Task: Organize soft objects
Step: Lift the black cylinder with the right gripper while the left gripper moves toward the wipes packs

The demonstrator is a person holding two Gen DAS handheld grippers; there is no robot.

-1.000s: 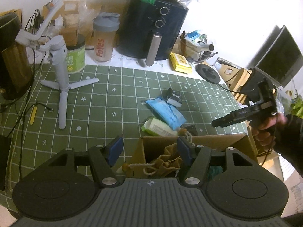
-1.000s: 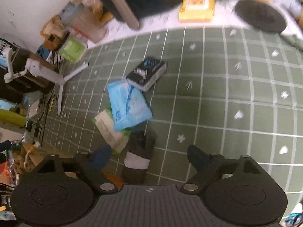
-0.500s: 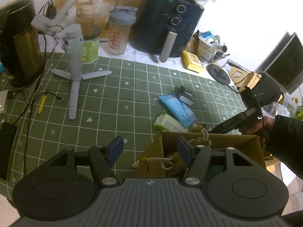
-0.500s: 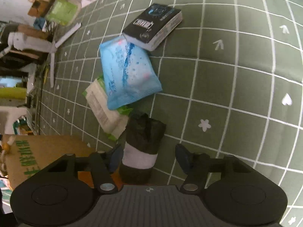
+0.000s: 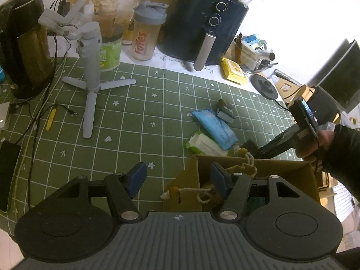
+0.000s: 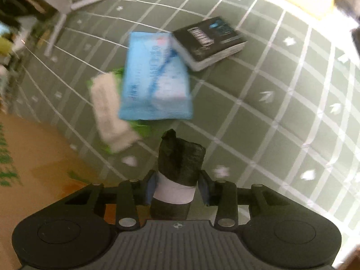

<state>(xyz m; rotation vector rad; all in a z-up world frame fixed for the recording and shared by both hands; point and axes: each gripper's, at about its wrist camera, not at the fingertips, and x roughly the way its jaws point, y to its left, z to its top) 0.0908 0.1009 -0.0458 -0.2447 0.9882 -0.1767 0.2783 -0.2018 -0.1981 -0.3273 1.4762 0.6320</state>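
Right claw: jaws just closing onto black rolled cloth bundle with white band | bundle beside brown cardboard box | left claw: apart, over box edge.

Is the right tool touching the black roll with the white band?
Touching. In the right wrist view the right tool, which has just been closing, has both pads against the black roll at its white band.
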